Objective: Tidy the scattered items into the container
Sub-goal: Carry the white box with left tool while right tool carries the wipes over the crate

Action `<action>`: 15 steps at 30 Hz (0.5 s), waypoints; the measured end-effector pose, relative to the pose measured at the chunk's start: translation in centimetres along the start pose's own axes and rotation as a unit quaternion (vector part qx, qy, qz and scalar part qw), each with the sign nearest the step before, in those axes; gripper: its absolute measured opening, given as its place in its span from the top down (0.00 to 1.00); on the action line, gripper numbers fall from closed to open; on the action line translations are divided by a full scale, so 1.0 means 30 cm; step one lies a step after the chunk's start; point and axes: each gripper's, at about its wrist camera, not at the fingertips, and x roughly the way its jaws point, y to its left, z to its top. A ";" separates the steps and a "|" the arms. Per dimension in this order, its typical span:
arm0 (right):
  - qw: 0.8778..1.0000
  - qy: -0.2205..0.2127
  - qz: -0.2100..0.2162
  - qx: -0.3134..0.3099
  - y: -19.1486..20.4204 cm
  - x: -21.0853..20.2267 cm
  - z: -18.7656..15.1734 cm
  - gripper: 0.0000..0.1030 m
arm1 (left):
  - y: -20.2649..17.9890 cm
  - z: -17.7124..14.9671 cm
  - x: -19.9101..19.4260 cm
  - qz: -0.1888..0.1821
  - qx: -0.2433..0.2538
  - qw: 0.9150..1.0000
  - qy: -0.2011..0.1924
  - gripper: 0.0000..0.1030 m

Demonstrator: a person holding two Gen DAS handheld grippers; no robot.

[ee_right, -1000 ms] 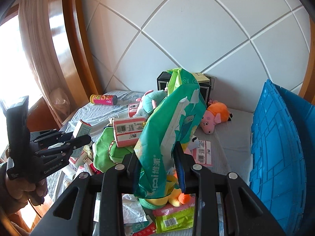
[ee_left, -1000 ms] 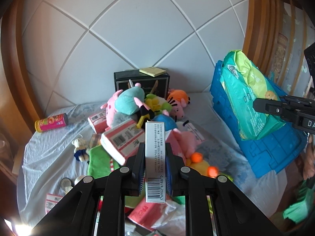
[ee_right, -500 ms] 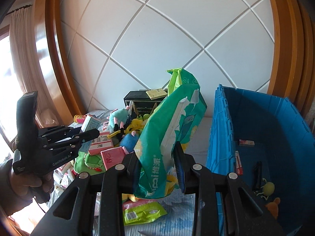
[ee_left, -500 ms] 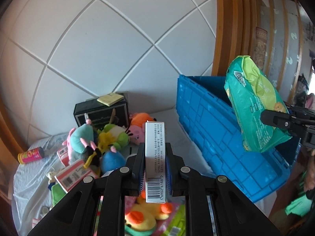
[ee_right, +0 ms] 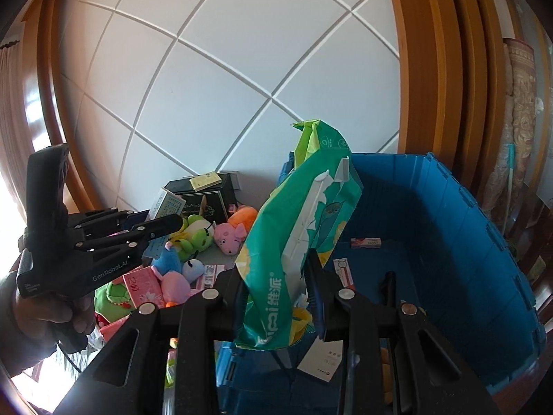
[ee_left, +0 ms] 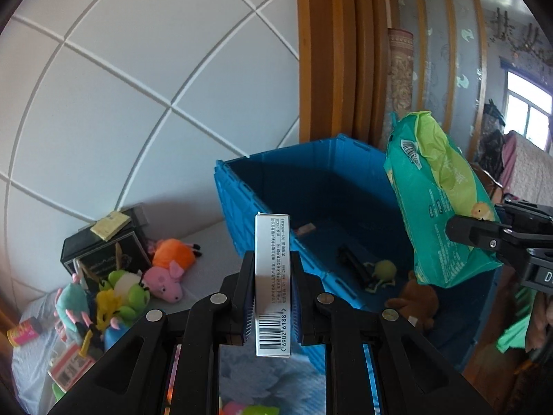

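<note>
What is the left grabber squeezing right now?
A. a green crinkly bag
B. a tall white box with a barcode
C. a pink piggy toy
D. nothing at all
B: the left gripper is clamped on the tall white box with a barcode, while the green bag sits in the right gripper above the blue bin.

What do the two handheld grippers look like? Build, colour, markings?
Both are matte black linkage frames with silver pivot pins and blue ribbed pads. The left gripper has a pistol-style handle with white "GenRobot.AI" lettering; a thin black cable hangs below. The right gripper matches, with partial white lettering on its side.
</note>
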 end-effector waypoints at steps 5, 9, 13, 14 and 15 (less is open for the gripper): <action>0.999 0.003 -0.020 0.038 -0.139 -0.001 -0.002 0.71 | -0.165 0.128 0.065 -0.033 0.041 0.998 -0.016 0.83; 0.997 0.004 -0.041 0.058 -0.240 -0.008 -0.003 0.71 | -0.248 0.211 0.124 -0.058 0.050 0.997 -0.020 0.83; 0.995 0.007 -0.062 0.072 -0.319 -0.006 0.004 0.71 | -0.312 0.285 0.192 -0.075 0.060 0.995 -0.017 0.83; 0.995 0.007 -0.068 0.075 -0.334 -0.006 0.004 0.71 | -0.328 0.301 0.207 -0.077 0.063 0.995 -0.015 0.83; 0.994 0.008 -0.073 0.080 -0.353 -0.002 0.006 0.71 | -0.349 0.321 0.222 -0.076 0.067 0.995 -0.016 0.83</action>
